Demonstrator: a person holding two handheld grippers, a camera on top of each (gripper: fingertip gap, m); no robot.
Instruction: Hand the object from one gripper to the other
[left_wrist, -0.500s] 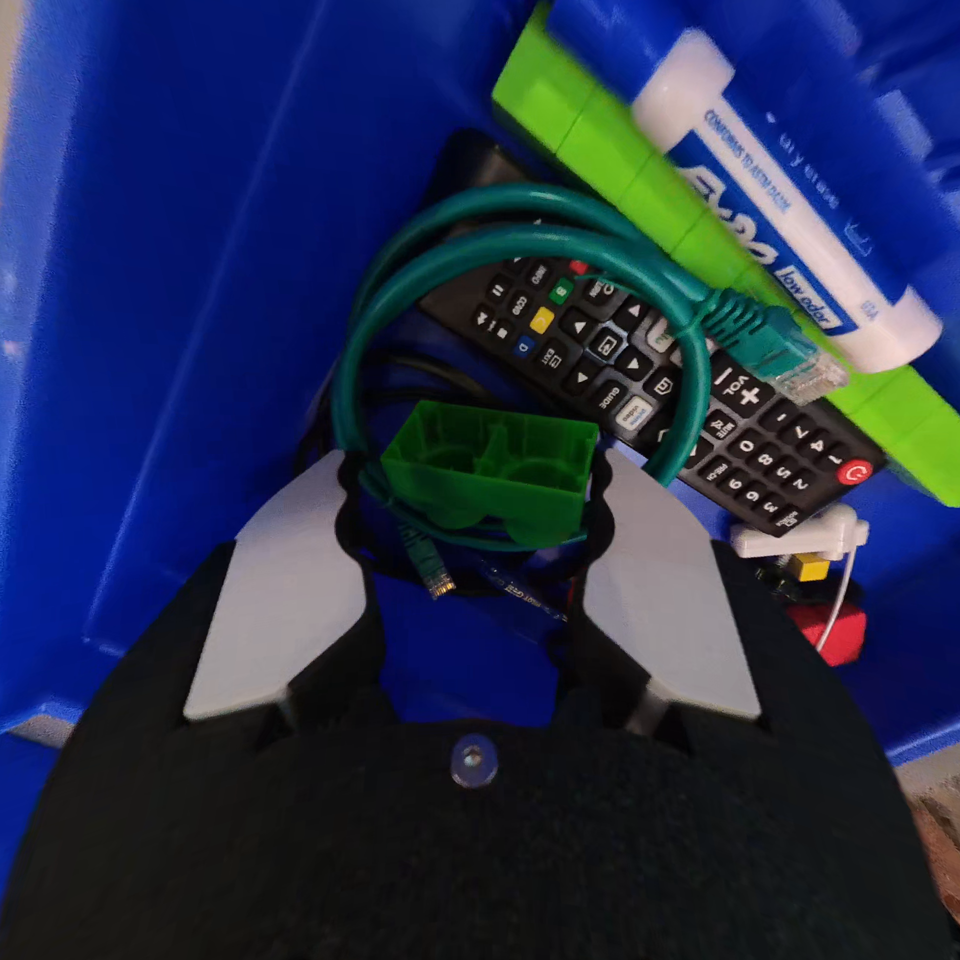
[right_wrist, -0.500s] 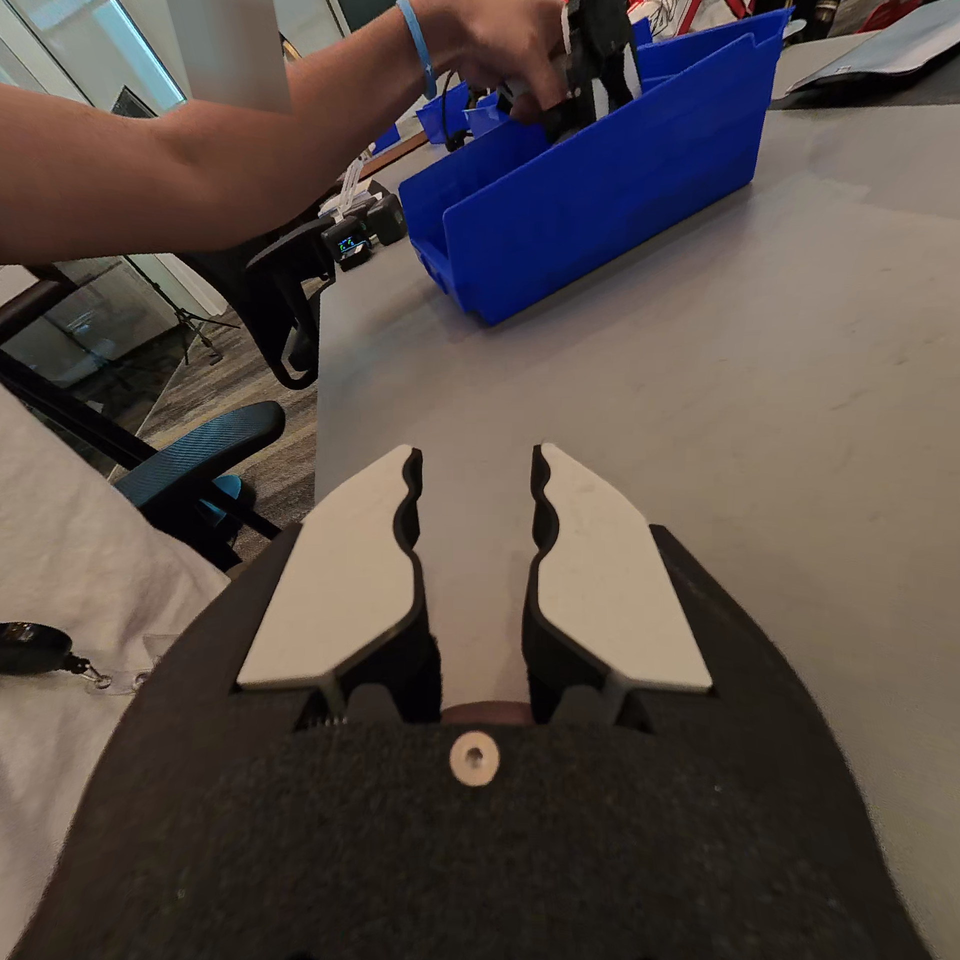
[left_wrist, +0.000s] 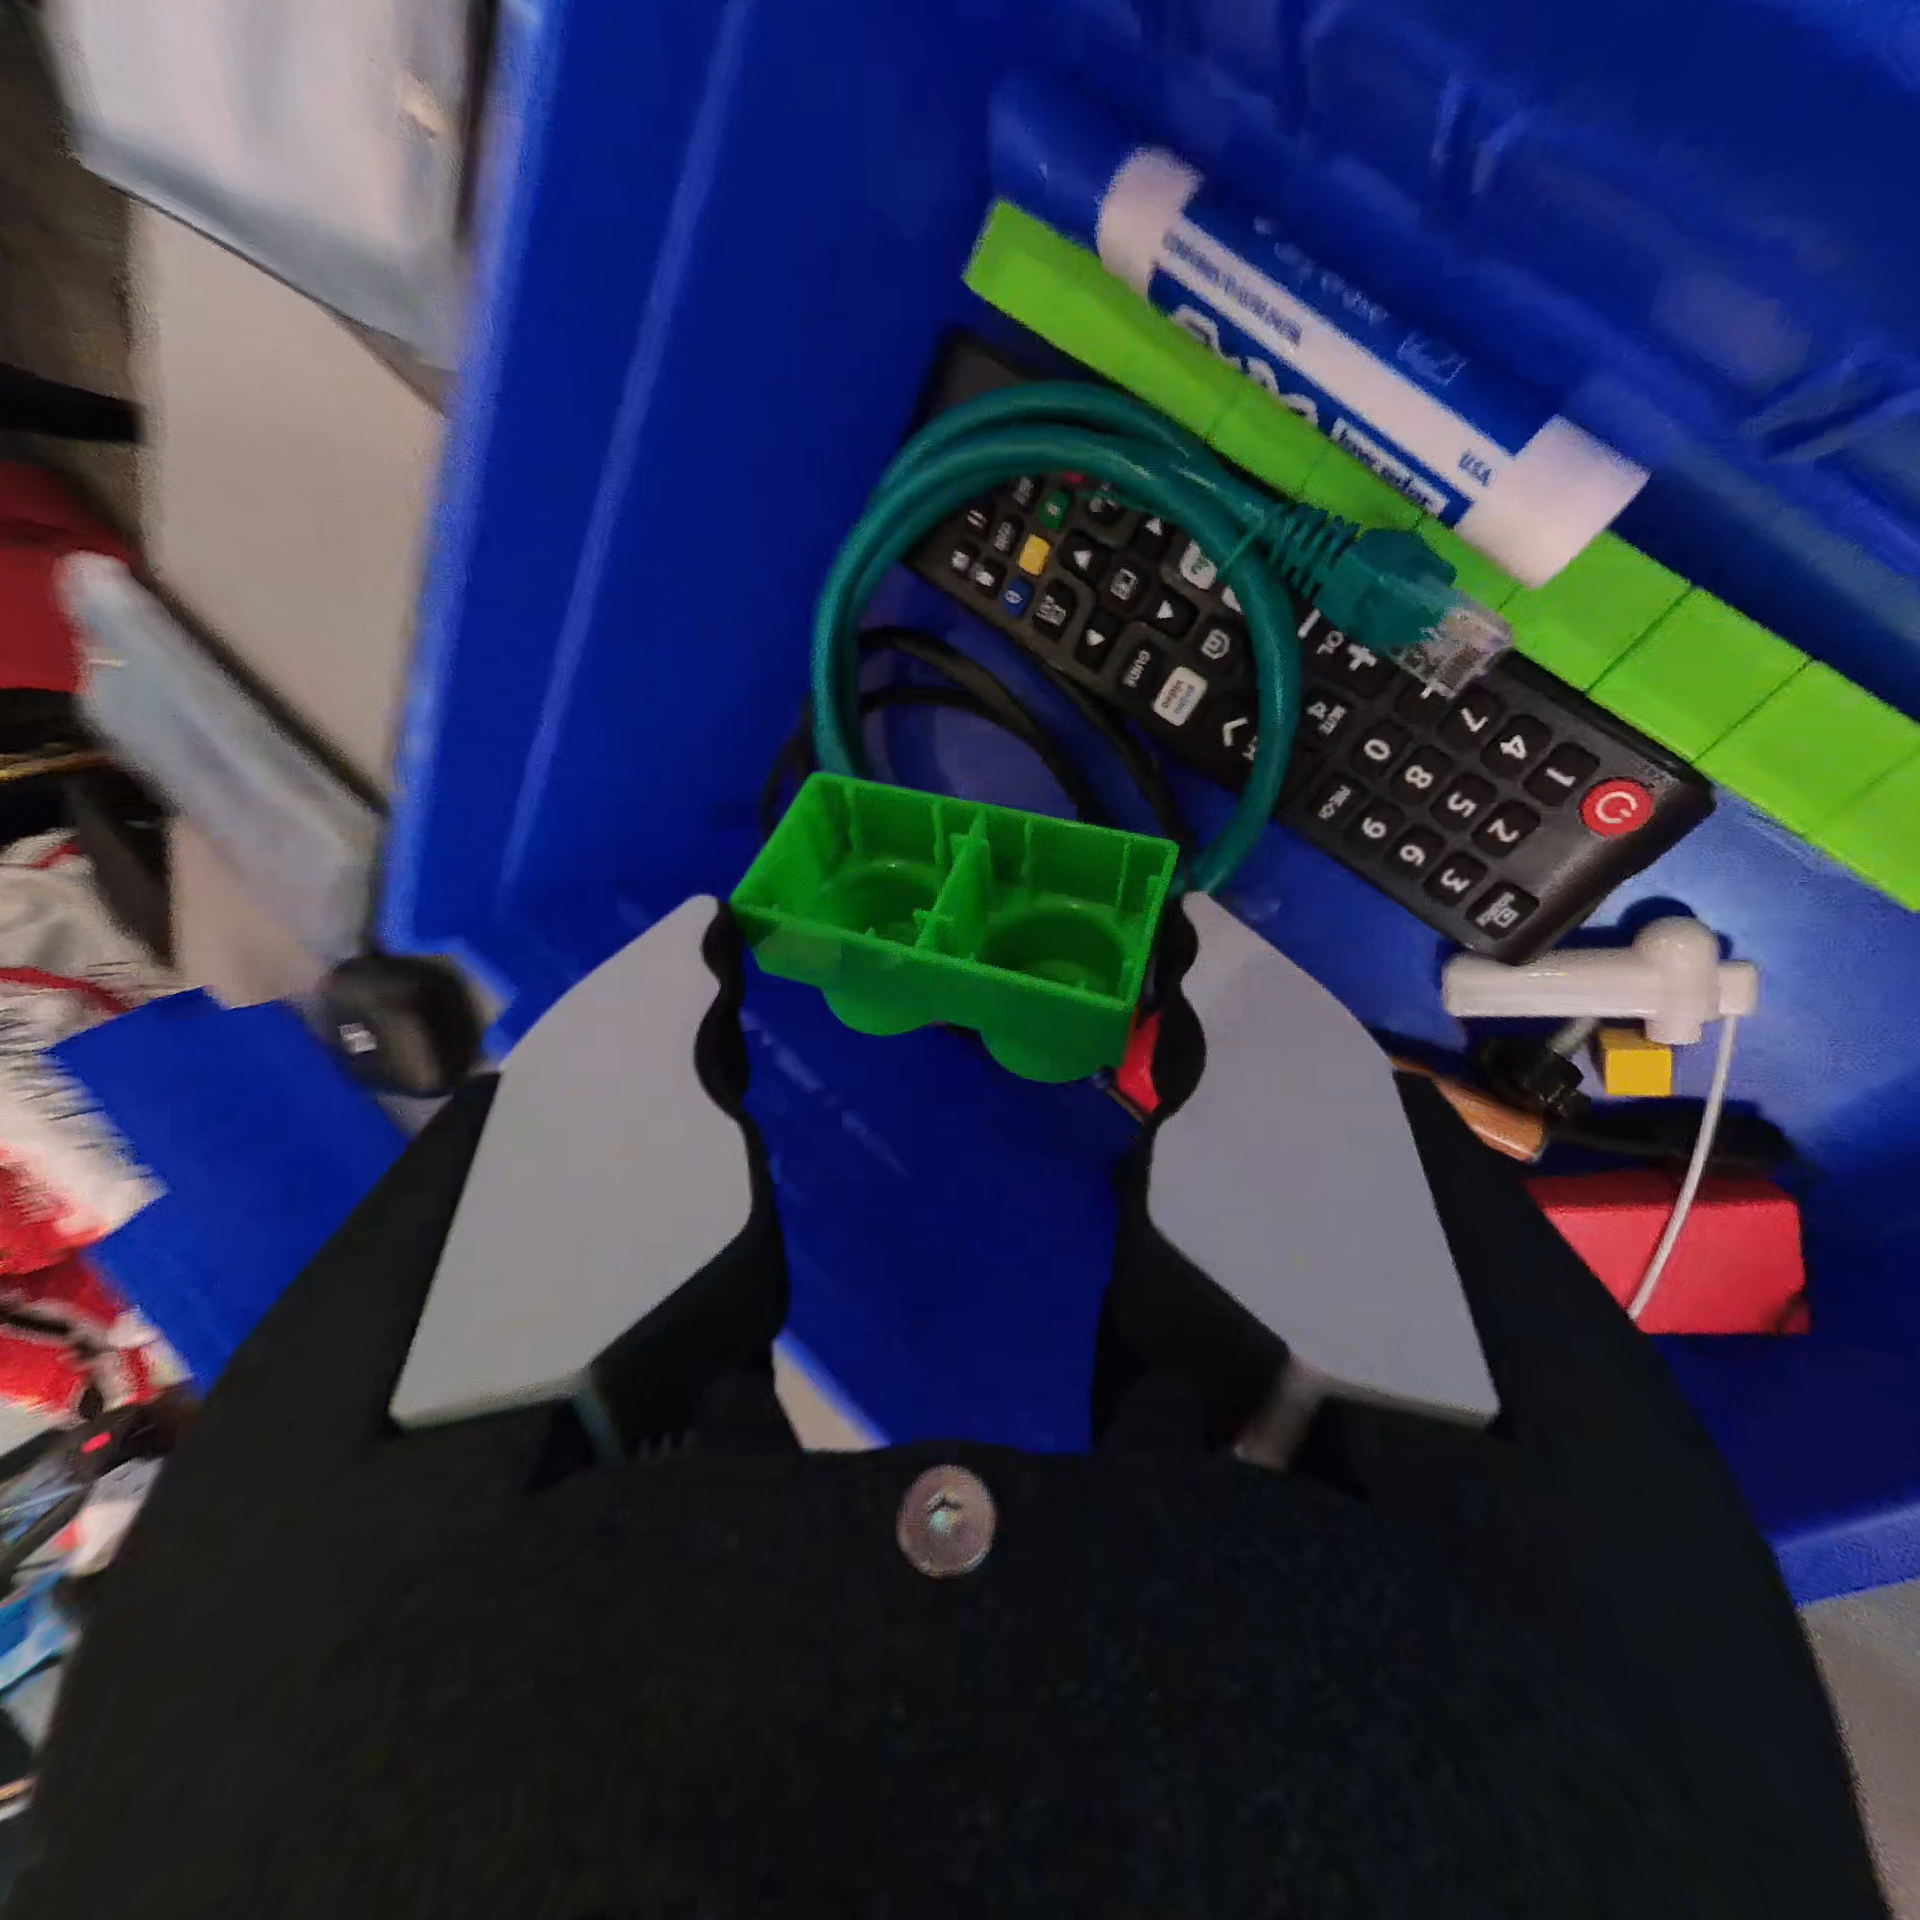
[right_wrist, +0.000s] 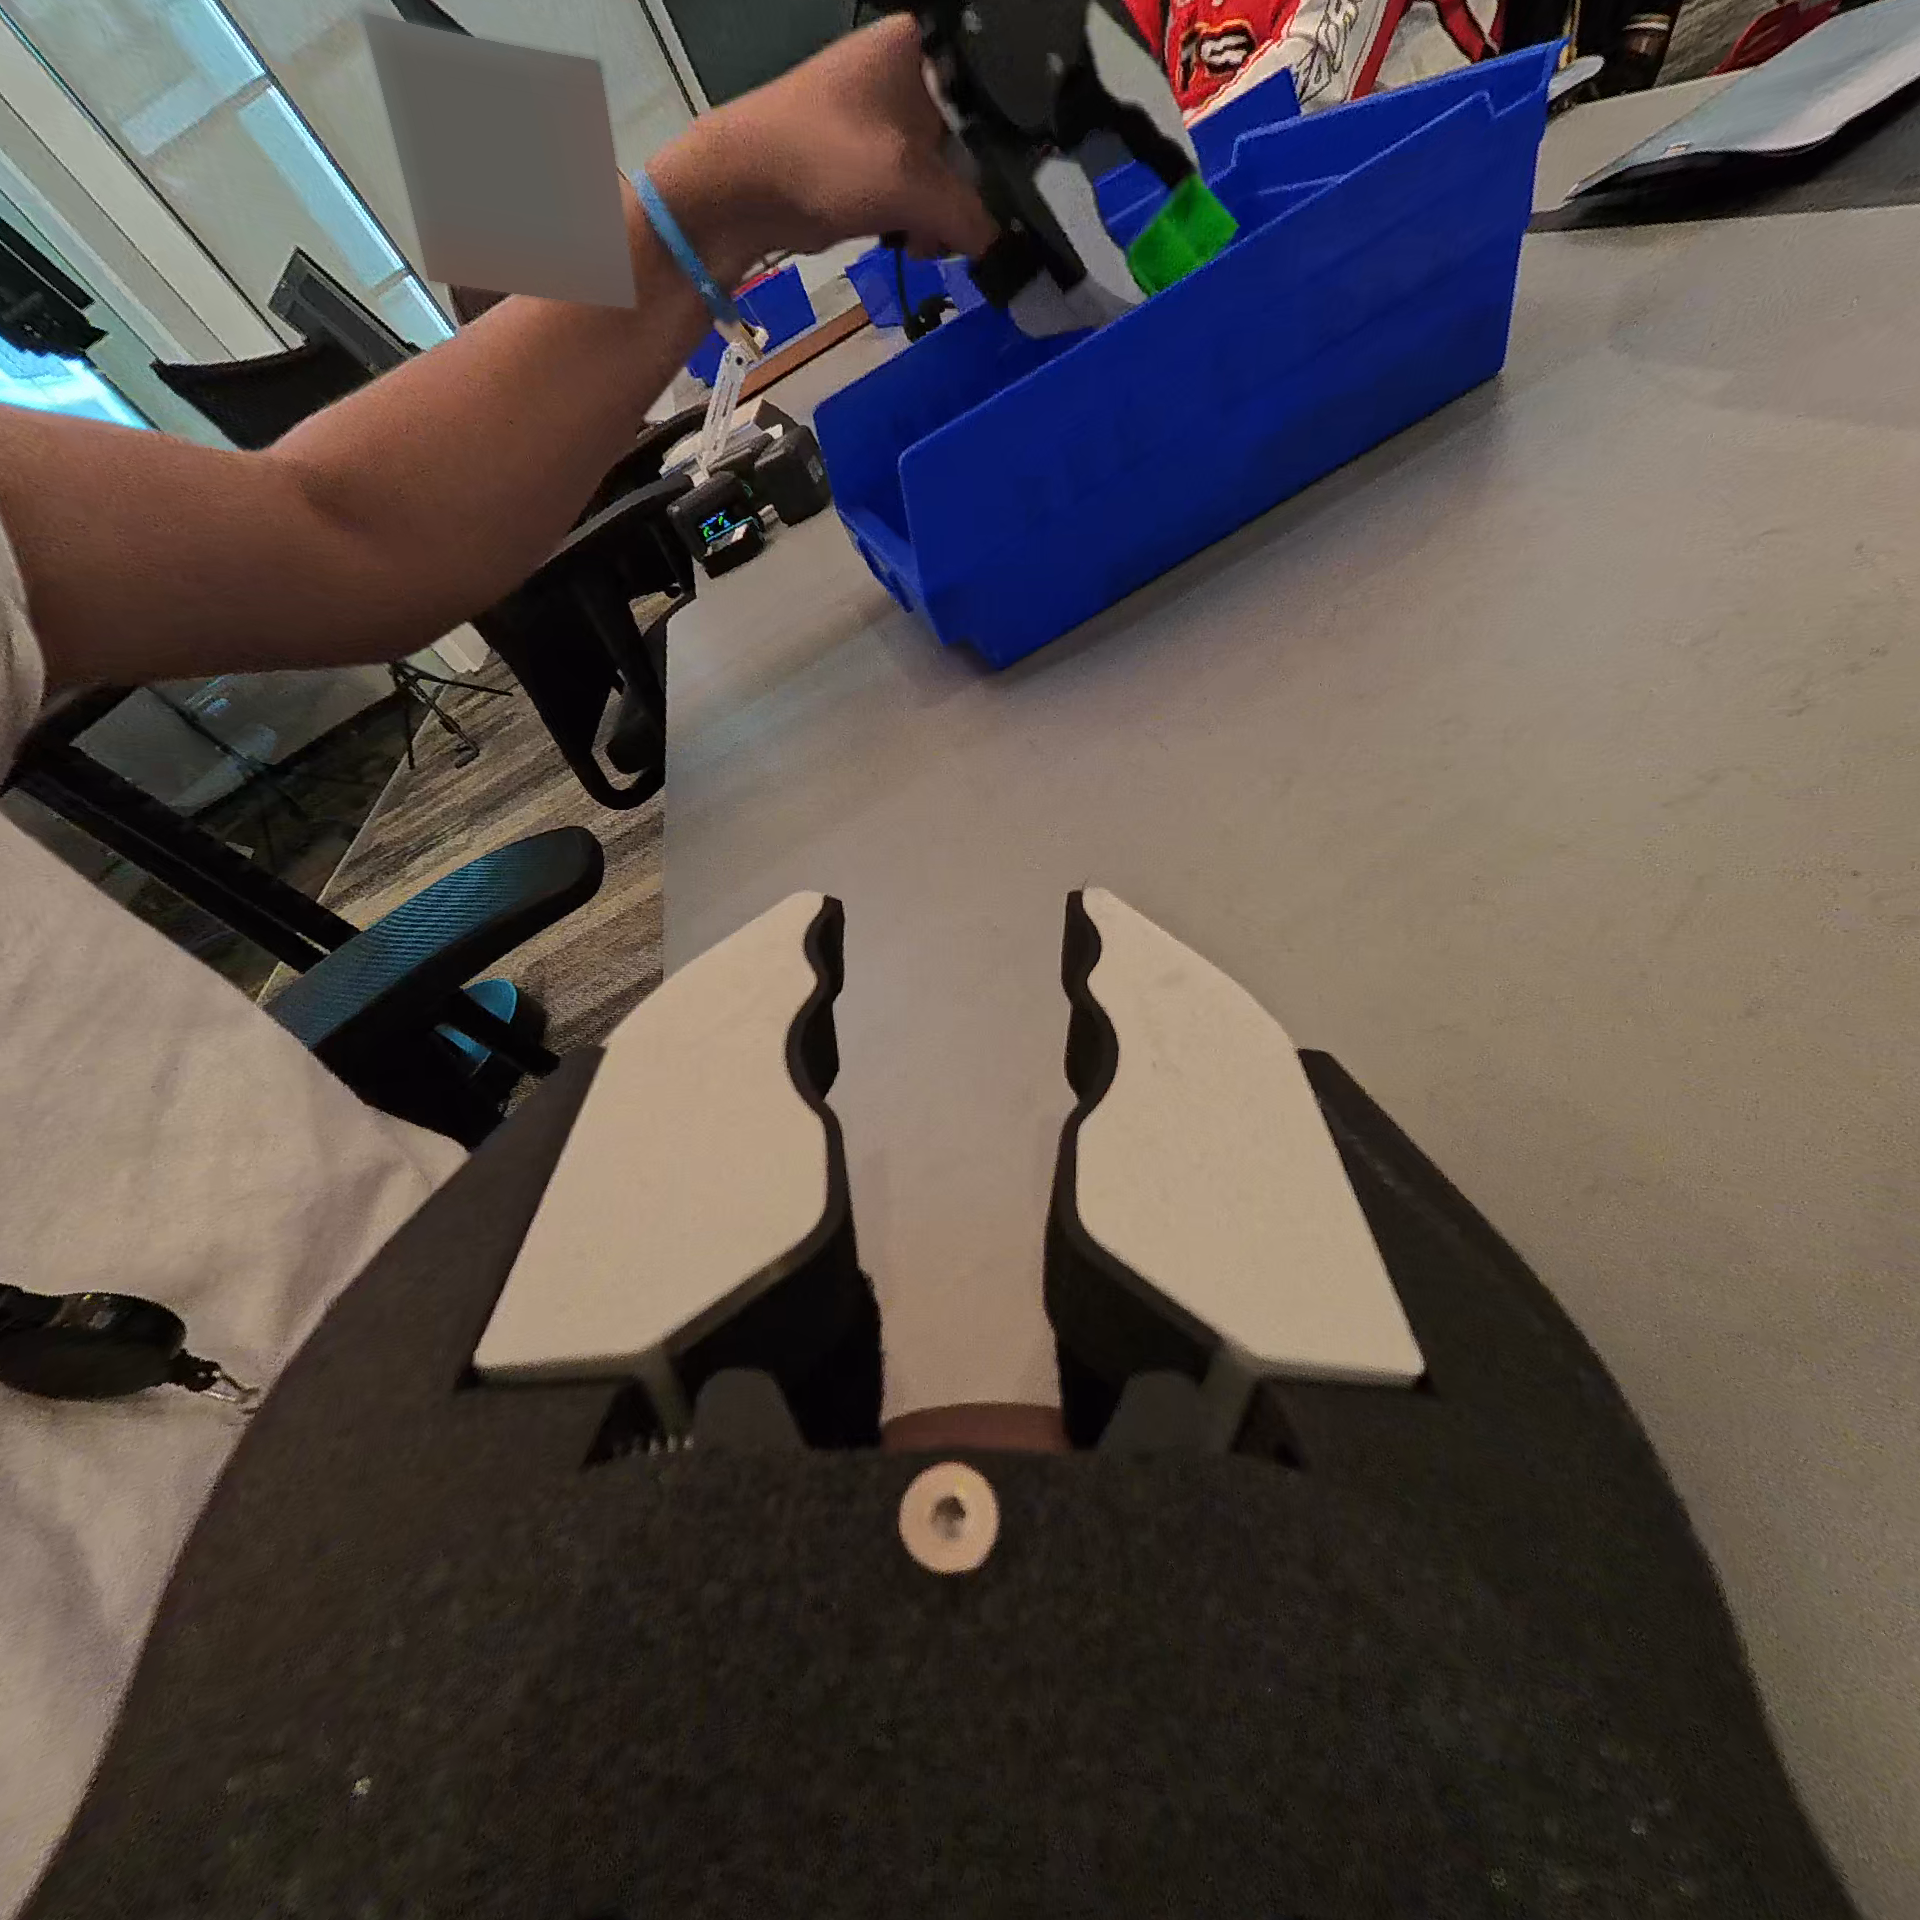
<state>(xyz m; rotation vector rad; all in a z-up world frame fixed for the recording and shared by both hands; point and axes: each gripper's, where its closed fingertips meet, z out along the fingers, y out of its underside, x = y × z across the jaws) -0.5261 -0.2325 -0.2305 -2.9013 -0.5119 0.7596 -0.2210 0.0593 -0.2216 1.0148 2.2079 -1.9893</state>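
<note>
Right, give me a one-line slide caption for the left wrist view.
Left gripper shut on a green toy brick, above a blue bin holding a TV remote and coiled green network cable.

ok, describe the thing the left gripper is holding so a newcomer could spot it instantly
Find the blue bin on the grey table; the left gripper is above its open top. Clamped between its fingertips is a small green plastic block, hollow side showing two round sockets split by a rib. It is darker than the lime-green bar below and, unlike the teal cable, rigid and boxy.
</note>
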